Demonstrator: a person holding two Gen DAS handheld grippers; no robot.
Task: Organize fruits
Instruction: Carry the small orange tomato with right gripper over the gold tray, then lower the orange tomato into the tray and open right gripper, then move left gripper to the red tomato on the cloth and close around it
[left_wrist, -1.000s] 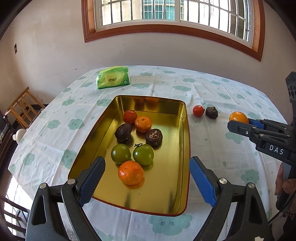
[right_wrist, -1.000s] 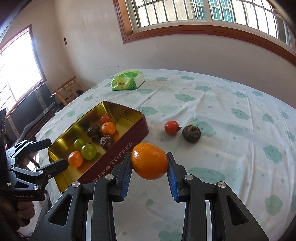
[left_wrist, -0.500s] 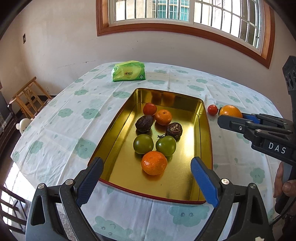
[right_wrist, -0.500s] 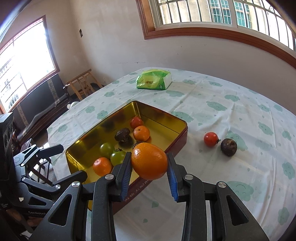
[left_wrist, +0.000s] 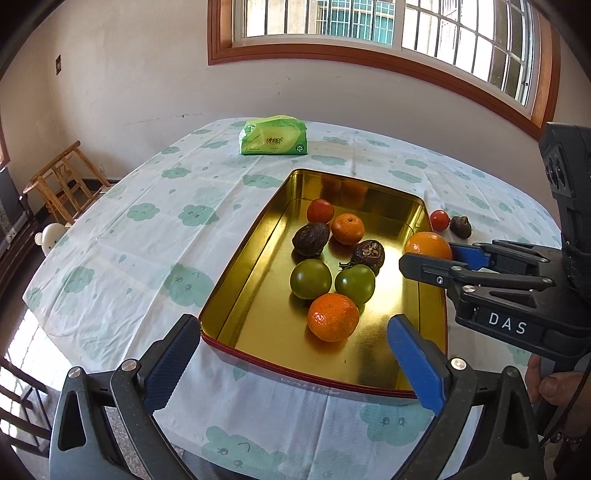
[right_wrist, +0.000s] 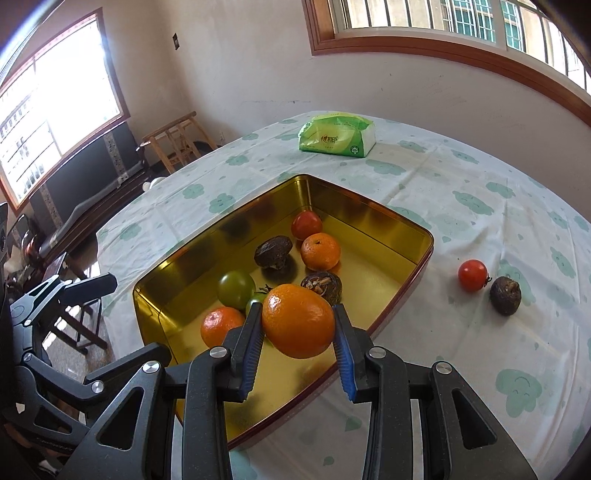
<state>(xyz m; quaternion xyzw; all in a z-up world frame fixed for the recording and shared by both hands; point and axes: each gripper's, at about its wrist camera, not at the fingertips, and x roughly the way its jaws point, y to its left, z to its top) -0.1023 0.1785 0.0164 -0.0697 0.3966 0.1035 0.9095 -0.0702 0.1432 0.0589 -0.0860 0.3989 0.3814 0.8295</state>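
The left tongs (left_wrist: 291, 354) tilt down over the near end of the tin (left_wrist: 251, 258), their jaws opening wide with nothing pressed between them; the near rim of the tin and the nearest mandarin (left_wrist: 333, 316) lie in the gap. The blue pads (left_wrist: 415, 363) stand well apart.

The right tongs (right_wrist: 298, 334) come in from the right, also tilted down, clamped on an orange (right_wrist: 298, 320) that hangs above the tin's right rim, clear of the floor of the tin. A hand (left_wrist: 550, 380) holds their grip at the right edge of the left wrist view.

The gold tin sits near the middle of the tabletop (left_wrist: 147, 236), long side running away from the near edge. Inside, from the left: a green tomato (left_wrist: 310, 278) and a dark wrinkled fruit (left_wrist: 311, 239) behind it; a red tomato (left_wrist: 320, 211) toward the far end; the near mandarin toward the near end; a second mandarin (left_wrist: 348, 229) just beside the red tomato; a second green tomato (left_wrist: 355, 283) touching the first; and another dark fruit (left_wrist: 368, 254), split open, right of centre. The fruits cluster in the middle, close together.

On the cloth right of the tin lie a loose red tomato (right_wrist: 472, 275) and a dark fruit (right_wrist: 505, 295), just beside each other. A green tissue pack (left_wrist: 273, 136) lies near the far edge.
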